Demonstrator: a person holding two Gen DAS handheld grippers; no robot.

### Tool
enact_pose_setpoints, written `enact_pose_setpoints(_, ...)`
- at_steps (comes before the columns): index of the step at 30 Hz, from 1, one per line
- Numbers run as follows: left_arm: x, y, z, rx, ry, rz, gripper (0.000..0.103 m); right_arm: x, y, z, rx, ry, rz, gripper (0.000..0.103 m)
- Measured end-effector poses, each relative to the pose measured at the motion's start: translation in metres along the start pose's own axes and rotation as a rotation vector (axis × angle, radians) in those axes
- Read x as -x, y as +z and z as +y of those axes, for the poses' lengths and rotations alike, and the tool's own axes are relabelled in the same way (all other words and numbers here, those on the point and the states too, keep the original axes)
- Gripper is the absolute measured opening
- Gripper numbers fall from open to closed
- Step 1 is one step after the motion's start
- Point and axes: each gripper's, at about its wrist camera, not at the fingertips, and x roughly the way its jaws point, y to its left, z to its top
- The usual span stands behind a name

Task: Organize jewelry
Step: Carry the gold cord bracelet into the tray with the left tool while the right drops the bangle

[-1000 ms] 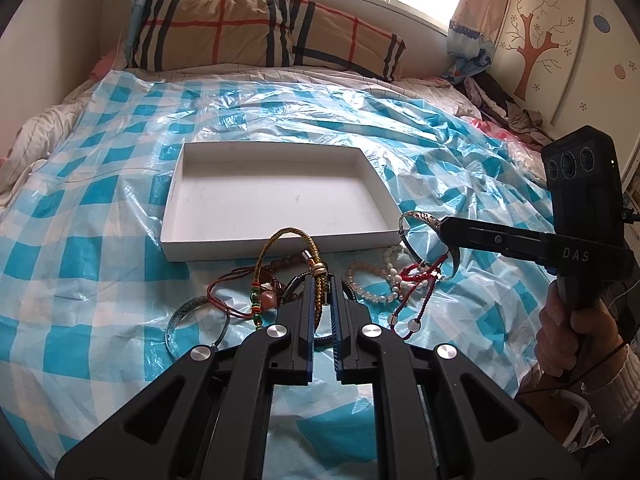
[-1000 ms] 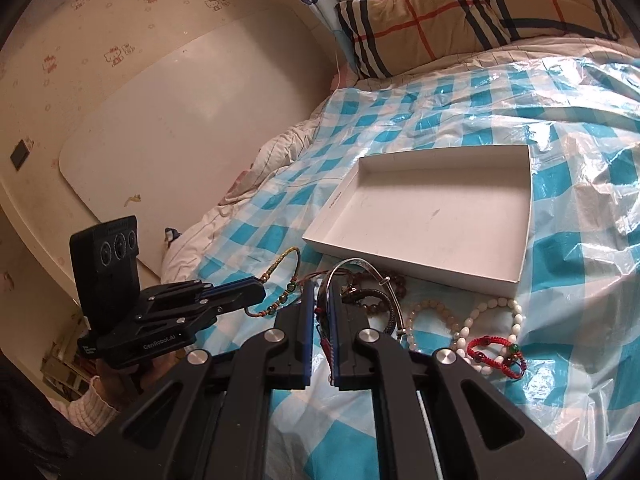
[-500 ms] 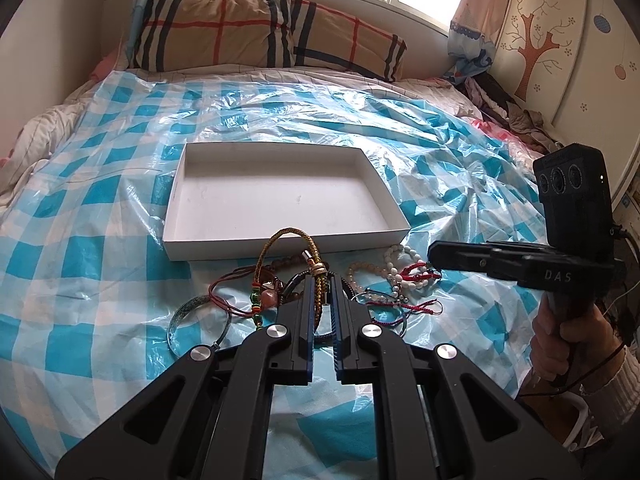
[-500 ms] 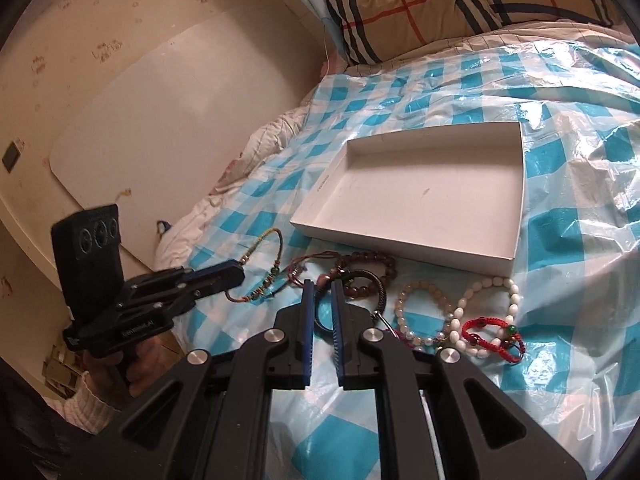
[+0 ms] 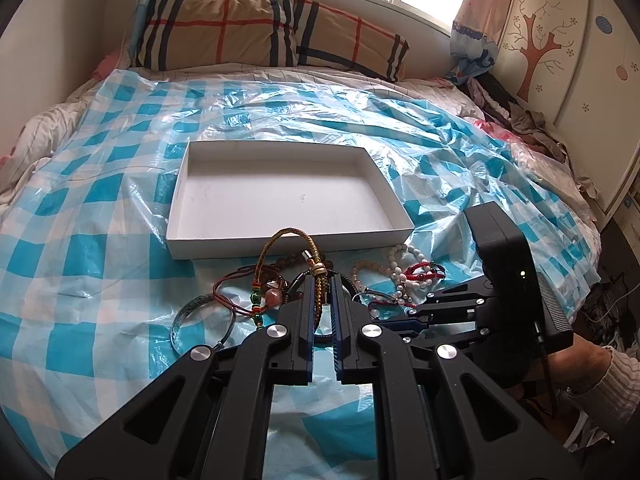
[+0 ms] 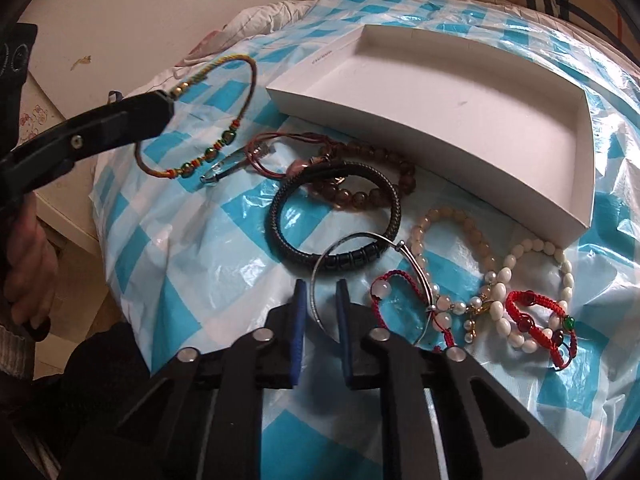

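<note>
A: From the left wrist view, what does the left gripper (image 5: 322,298) hold, and why so high?

B: Its jaws are pressed together on a braided yellow-and-brown cord bracelet (image 5: 294,240), which arcs up above the tips. Lifted like that, I judge it can pass over the near wall of the shallow white cardboard box (image 5: 192,246) lying just behind the pile on the bed's blue-and-white checked plastic sheet (image 5: 80,240). The box interior looks bare.

A: And the rest of the jewelry?

B: Heaped just in front of the box: a pale green glassy bangle (image 5: 180,316) to the left, white bead bracelets (image 5: 400,256) to the right. The right gripper (image 5: 416,314) sits low beside the pile.

A: Now the right wrist view.

B: The right gripper (image 6: 320,308) has its jaws slightly spread around the rim of a thin silver metal bangle (image 6: 340,244); neither pad visibly bites it, so it looks straddled, not pinched. The bangle overlaps a black woven leather bracelet (image 6: 280,196) and a red cord bracelet (image 6: 400,280), which probably calls for a clean edge grip. At the upper left, the left gripper (image 6: 166,98) carries the cord bracelet clear of the sheet.
</note>
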Motion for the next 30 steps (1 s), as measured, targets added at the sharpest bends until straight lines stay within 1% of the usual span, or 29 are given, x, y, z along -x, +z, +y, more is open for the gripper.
enact_pose_setpoints(2,0.000,0.000,0.002,0.001,0.004,-0.001,0.007,0.013,0.000,-0.005,-0.030,0.021,-0.052,0.005)
enact_pose_setpoints(5,-0.003,0.003,0.003,-0.001,0.010,-0.007,0.007,0.043,0.004,-0.006,-0.054,0.054,-0.165,0.005)
enact_pose_setpoints(8,-0.006,0.009,0.002,-0.009,0.010,-0.019,0.007,0.068,0.014,-0.008,-0.067,0.053,-0.262,0.005)
enact_pose_setpoints(10,-0.008,0.015,0.000,-0.015,0.009,-0.030,0.007,0.078,0.022,-0.013,-0.082,0.044,-0.311,0.005)
enact_pose_setpoints(12,-0.012,0.021,-0.001,-0.020,0.012,-0.042,0.007,0.082,0.028,-0.019,-0.098,0.048,-0.342,0.005)
enact_pose_setpoints(20,-0.037,0.046,-0.001,-0.039,0.014,-0.062,0.007,0.075,0.054,-0.039,-0.131,0.050,-0.397,0.005)
enact_pose_setpoints(23,-0.043,0.052,0.000,-0.045,0.025,-0.068,0.007,0.075,0.059,-0.042,-0.134,0.060,-0.397,0.005)
enact_pose_setpoints(24,-0.043,0.053,0.001,-0.042,0.025,-0.071,0.007,0.074,0.059,-0.040,-0.121,0.070,-0.382,0.005)
enact_pose_setpoints(26,-0.042,0.054,0.002,-0.041,0.028,-0.077,0.007,0.067,0.057,-0.028,-0.071,0.070,-0.306,0.005)
enact_pose_setpoints(28,-0.041,0.053,0.004,-0.039,0.029,-0.078,0.007,0.055,0.046,-0.015,-0.025,0.063,-0.217,0.007)
enact_pose_setpoints(29,-0.040,0.053,0.004,-0.038,0.029,-0.078,0.007,0.048,0.039,-0.008,-0.003,0.057,-0.177,0.017)
enact_pose_setpoints(30,-0.039,0.052,0.003,-0.038,0.029,-0.078,0.007,0.040,0.033,-0.001,0.018,0.036,-0.143,0.039)
